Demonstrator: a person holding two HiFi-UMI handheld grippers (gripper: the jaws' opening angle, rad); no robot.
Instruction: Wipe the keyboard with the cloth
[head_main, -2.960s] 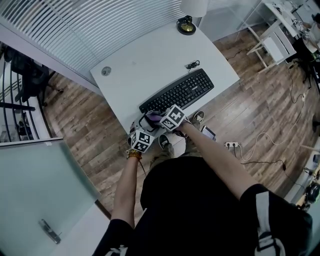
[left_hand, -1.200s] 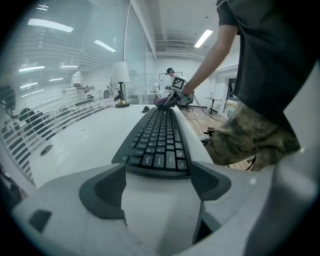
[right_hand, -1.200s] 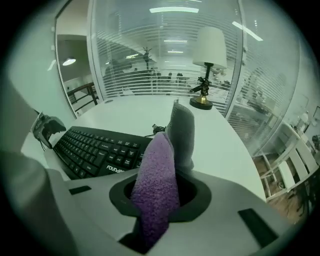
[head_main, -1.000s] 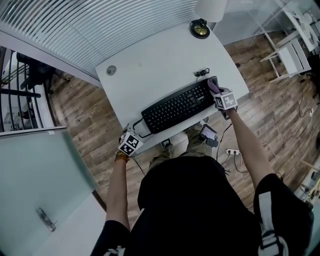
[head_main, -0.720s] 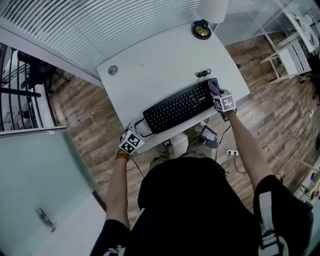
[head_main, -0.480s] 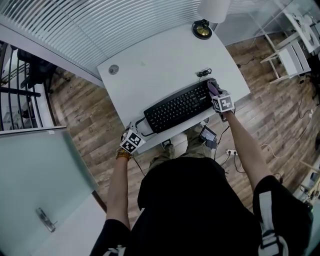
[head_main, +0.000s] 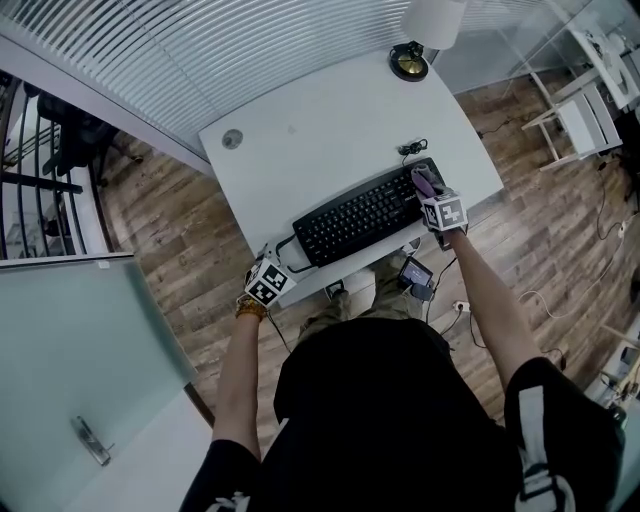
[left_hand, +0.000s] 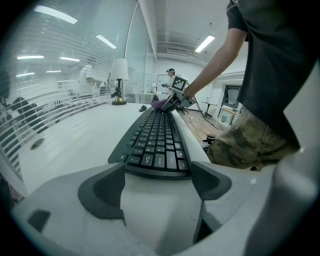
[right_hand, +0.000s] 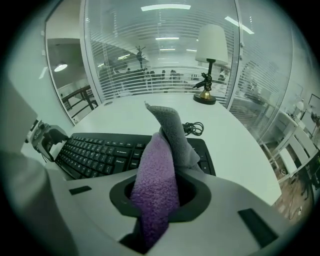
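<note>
The keyboard (head_main: 365, 215) is black and lies slanted on the white desk (head_main: 320, 130), near the edge closest to the person. In the head view it runs from 8 o'clock up to 2 o'clock.

The cloth (head_main: 424, 181) is purple and grey. It sits on the keyboard's 2 o'clock end. The right gripper (head_main: 432, 195) has it pinched tight between its jaws. In the right gripper view the cloth (right_hand: 162, 150) sticks up out of the jaws, with the keys spread out toward 9 o'clock.

The left gripper (head_main: 276, 270) is at the keyboard's 8 o'clock end. Its jaws stand wide apart with nothing held between them. In the left gripper view only white desk shows between them, and the end of the keyboard (left_hand: 157, 137) lies just ahead of the tips.

A small black cable (head_main: 413, 148) is curled up just past the keyboard, at 12 o'clock from the cloth. A lamp (head_main: 410, 60) stands farther off at 12 o'clock, by the far edge of the desk. A round grey cap (head_main: 232, 139) sits in the desk at 10 o'clock from the keyboard.
</note>
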